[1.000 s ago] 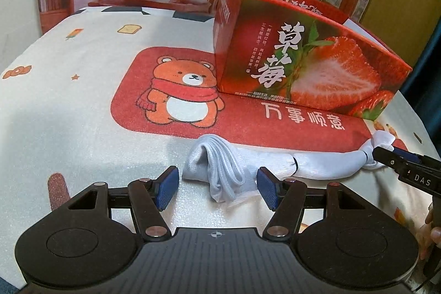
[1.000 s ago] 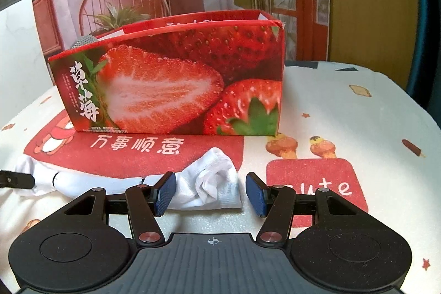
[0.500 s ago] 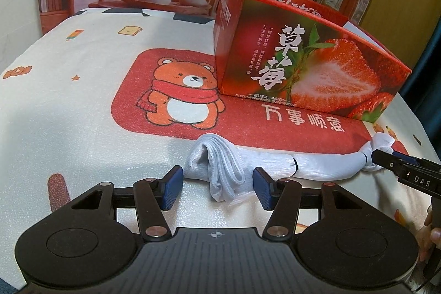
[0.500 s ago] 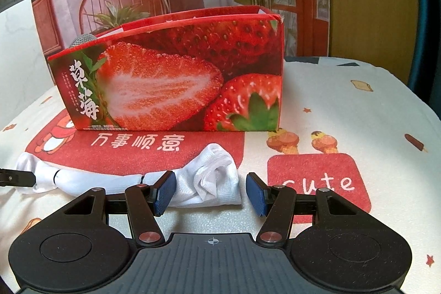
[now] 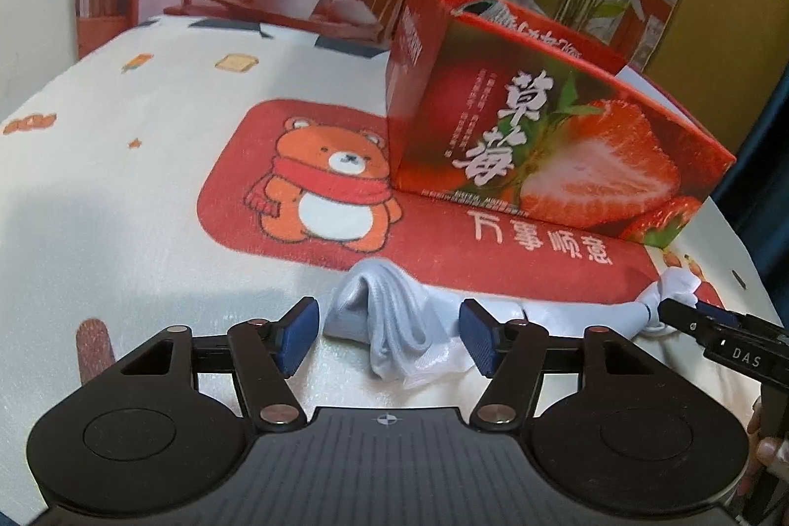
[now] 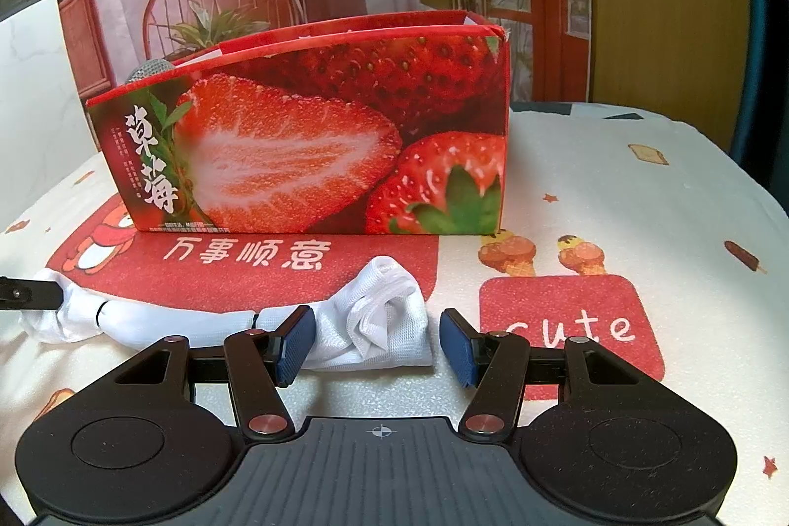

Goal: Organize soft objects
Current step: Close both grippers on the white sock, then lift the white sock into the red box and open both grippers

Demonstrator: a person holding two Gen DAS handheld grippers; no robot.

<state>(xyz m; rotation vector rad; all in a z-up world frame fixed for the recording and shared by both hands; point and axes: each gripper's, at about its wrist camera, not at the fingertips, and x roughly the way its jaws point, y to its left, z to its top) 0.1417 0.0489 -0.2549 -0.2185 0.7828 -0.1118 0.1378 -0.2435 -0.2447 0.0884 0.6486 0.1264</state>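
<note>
Flanking the white sock (image 5: pixel 394 329) at lower centre, the left gripper (image 5: pixel 389 338) has just reopened slightly, pads clear of it. Right gripper (image 6: pixel 377 341) brackets the other end, its left pad possibly touching, so neither end seems gripped; boxing waits.

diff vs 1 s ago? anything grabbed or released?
Nothing grabbed or released. Left tool narrowed its jaws, then has just been opening them again around one end of the sock, pads not pressing. Right tool unchanged, open around the other end. Sock and box stayed put.
</note>
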